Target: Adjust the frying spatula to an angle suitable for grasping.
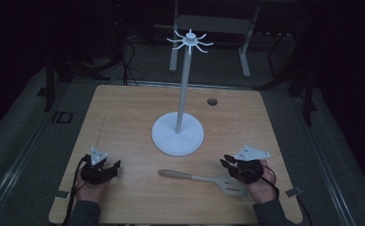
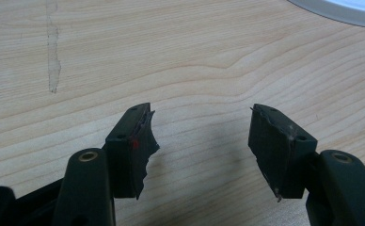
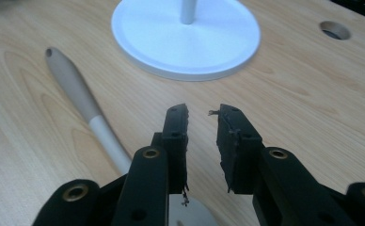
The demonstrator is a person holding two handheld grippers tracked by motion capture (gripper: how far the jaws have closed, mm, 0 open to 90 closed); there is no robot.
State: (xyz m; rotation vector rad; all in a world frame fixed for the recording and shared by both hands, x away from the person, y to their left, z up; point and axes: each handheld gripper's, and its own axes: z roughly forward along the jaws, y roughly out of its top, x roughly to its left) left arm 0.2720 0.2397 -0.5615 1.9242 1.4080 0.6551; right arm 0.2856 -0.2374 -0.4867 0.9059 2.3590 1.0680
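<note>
We see a slotted spatula (image 1: 204, 179) with a smooth rounded beige handle and pale flat head lying flat on the light wood-grain table (image 1: 124, 113), lower centre of the high view. Right gripper (image 1: 228, 163), black angular jaws drawn nearly together with nothing between them, sits just above the spatula head. Left gripper (image 1: 116, 165) at lower left, jaws spread wide over bare wood. White round-based rack (image 1: 178, 133) with thin pole and spoked hooks stands mid-table, behind the spatula
</note>
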